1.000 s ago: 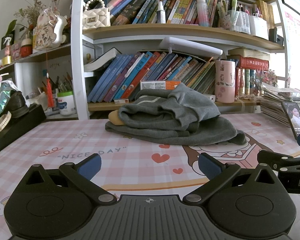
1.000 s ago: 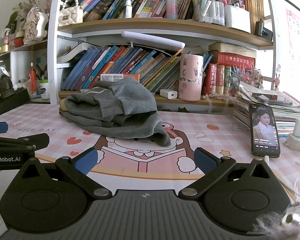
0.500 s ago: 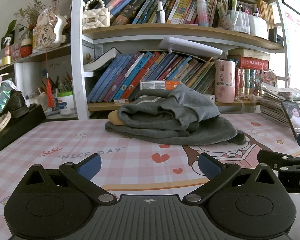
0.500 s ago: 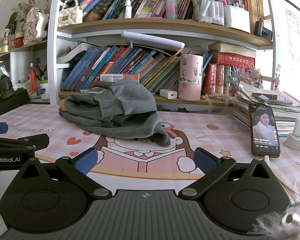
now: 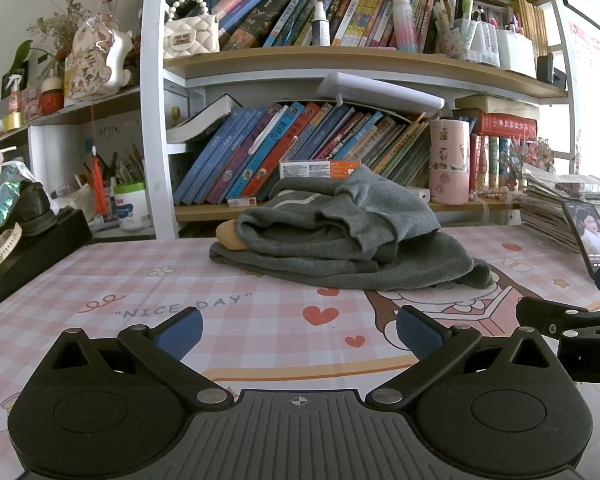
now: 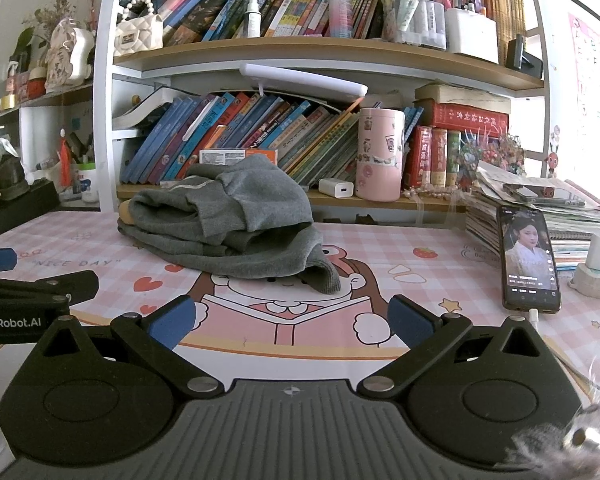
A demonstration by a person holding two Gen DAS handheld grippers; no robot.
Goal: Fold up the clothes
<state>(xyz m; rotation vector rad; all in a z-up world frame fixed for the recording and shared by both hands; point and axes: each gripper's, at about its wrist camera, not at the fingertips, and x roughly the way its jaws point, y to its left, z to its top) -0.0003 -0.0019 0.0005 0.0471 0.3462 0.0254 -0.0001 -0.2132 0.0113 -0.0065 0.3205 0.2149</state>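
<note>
A grey garment (image 5: 340, 236) lies in a loose, crumpled heap on the pink checked table mat (image 5: 140, 292), in front of the bookshelf. It also shows in the right wrist view (image 6: 228, 228), left of centre. My left gripper (image 5: 298, 330) is open and empty, low over the mat, short of the heap. My right gripper (image 6: 290, 320) is open and empty, also short of the heap and to its right. Each gripper shows at the edge of the other's view.
A bookshelf (image 5: 340, 60) full of books stands behind the heap. A pink cup (image 6: 380, 152) sits on its low shelf. A phone (image 6: 528, 256) leans on a stack of papers (image 6: 540, 208) at the right, with a charger (image 6: 598, 248) beside it. A black box (image 5: 32, 248) is at the left.
</note>
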